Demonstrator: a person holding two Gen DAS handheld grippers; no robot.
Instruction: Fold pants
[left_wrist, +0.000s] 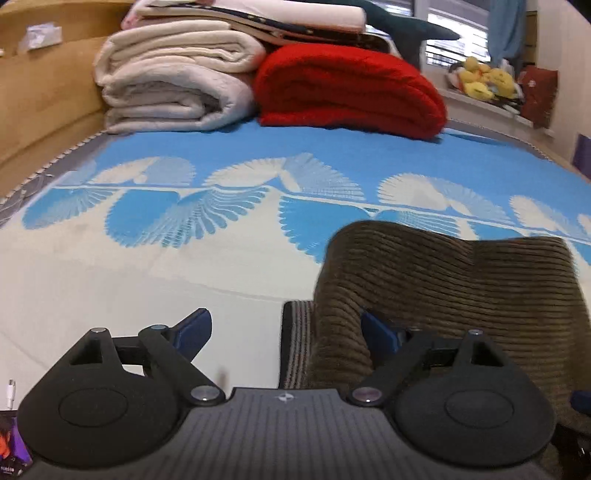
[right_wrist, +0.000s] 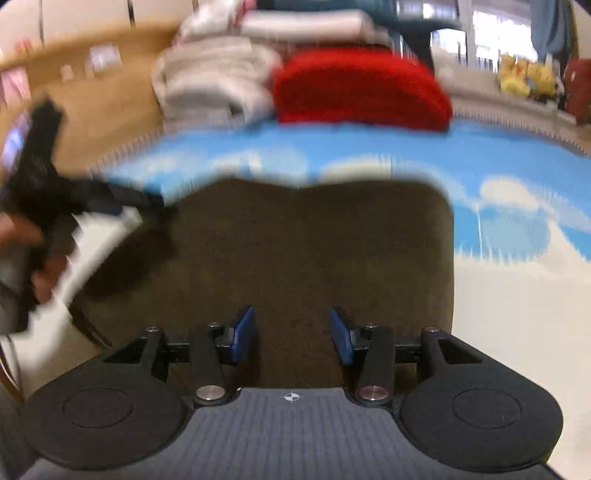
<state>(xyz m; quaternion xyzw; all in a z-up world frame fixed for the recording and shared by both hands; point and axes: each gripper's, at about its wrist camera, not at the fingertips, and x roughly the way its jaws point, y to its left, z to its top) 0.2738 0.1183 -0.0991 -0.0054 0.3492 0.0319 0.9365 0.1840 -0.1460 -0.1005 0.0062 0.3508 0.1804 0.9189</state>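
The brown corduroy pants lie folded on the blue and white bedspread. In the left wrist view my left gripper is open wide at the pants' left edge, its right finger against the fabric and its left finger over the bedspread. In the blurred right wrist view the pants fill the middle. My right gripper is open just above them, holding nothing. The left gripper also shows in the right wrist view, at the pants' left edge, held by a hand.
Folded cream blankets and a red blanket are stacked at the far end of the bed. A wooden headboard runs along the left. Yellow plush toys sit on a windowsill at the far right.
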